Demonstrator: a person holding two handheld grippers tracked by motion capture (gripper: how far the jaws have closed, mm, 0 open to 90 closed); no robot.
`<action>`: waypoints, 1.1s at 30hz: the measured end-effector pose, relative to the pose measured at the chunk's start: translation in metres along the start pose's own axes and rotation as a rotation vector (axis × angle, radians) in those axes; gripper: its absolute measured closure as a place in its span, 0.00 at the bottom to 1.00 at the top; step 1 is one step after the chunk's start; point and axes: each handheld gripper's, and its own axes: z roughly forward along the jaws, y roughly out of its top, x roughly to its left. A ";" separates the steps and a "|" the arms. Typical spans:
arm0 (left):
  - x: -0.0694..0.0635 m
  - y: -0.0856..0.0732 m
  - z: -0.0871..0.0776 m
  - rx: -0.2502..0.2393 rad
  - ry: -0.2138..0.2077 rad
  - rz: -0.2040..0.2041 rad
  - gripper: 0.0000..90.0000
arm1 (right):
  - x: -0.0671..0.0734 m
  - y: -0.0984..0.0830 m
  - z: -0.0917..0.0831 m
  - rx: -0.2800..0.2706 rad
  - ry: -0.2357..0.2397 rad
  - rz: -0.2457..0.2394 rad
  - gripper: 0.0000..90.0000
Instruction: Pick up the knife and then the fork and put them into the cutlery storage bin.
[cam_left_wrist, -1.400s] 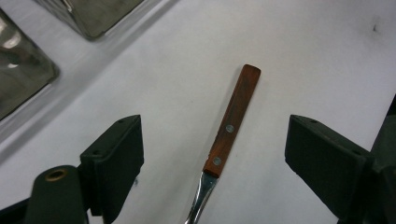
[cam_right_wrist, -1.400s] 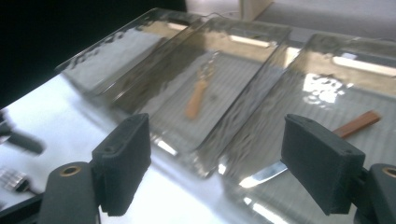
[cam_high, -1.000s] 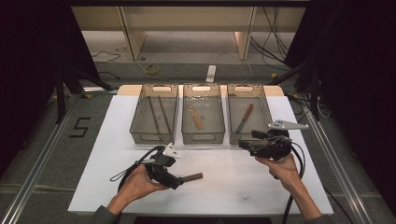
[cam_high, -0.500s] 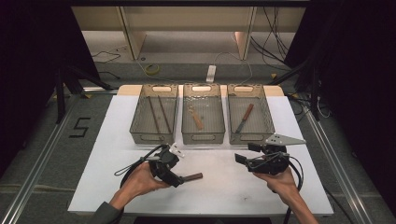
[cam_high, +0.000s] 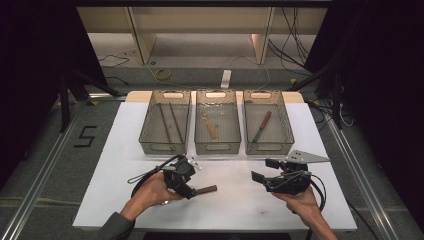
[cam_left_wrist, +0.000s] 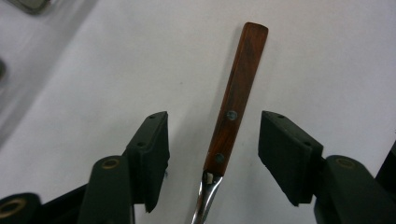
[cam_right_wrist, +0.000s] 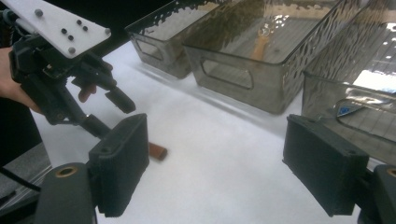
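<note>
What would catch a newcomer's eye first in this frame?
Three clear bins stand in a row at the far side of the white table, each holding utensils. Nearer the person, a wooden-handled utensil lies flat on the table between the open jaws of the left gripper, not yet gripped. The right gripper hangs open over the table's right side, holding nothing.

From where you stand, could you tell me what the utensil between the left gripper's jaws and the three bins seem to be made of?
The utensil's handle looks like reddish-brown wood, streaky with two metal rivets; its neck is shiny and mirror-like, probably steel. The bins look like smoky translucent plastic: their contents show through the rippled walls.
</note>
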 end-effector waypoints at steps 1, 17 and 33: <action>-0.001 0.000 0.001 0.001 -0.001 -0.001 0.49 | 0.001 -0.001 0.000 0.001 0.001 -0.004 0.26; -0.005 0.005 0.015 0.082 -0.003 0.040 0.66 | 0.015 -0.008 -0.002 0.009 0.021 -0.020 0.26; -0.006 0.008 0.019 0.141 -0.001 0.086 0.75 | 0.016 -0.010 -0.001 0.019 0.027 -0.026 0.26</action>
